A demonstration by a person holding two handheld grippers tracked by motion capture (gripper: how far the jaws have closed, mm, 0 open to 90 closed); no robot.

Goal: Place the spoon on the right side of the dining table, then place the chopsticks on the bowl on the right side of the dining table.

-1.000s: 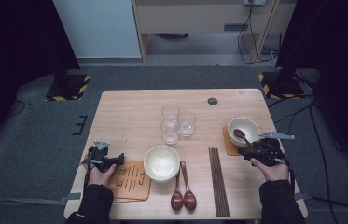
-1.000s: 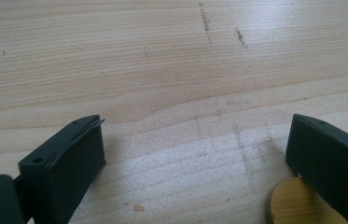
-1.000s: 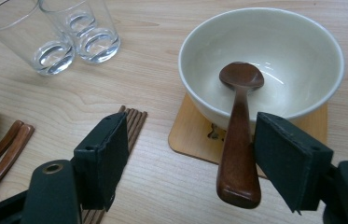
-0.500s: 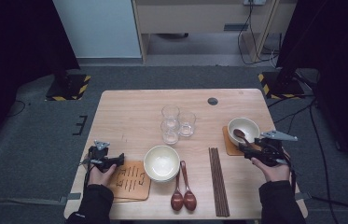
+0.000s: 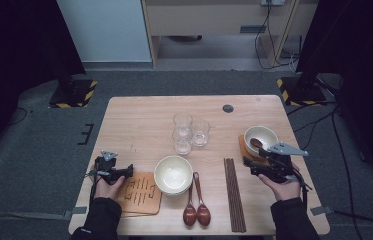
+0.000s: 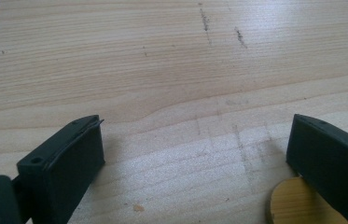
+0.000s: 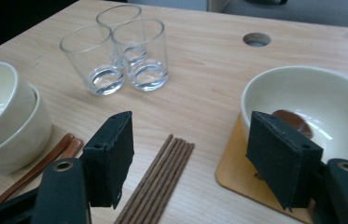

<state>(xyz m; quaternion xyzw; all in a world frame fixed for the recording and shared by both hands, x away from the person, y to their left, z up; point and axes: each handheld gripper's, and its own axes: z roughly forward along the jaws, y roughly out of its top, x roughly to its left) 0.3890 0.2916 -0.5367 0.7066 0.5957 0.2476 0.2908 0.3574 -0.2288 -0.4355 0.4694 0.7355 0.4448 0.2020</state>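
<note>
Right gripper (image 5: 250, 166) sits lower right of the high view, just below-right of the cream bowl (image 5: 261, 139), which holds a brown spoon (image 5: 256, 143) & rests on a wooden coaster (image 5: 244, 148). Jaws apart w/ nothing between; they've just been closing a bit. In the right gripper view the bowl (image 7: 311, 109) is at mid-right, chopsticks (image 7: 160, 179) bottom centre.

Left gripper (image 5: 126, 171) lower left, over the edge of another coaster (image 5: 141, 192), jaws released, bare table (image 6: 171, 70) between them. Stacked bowls (image 5: 173, 174) just right of it.
</note>
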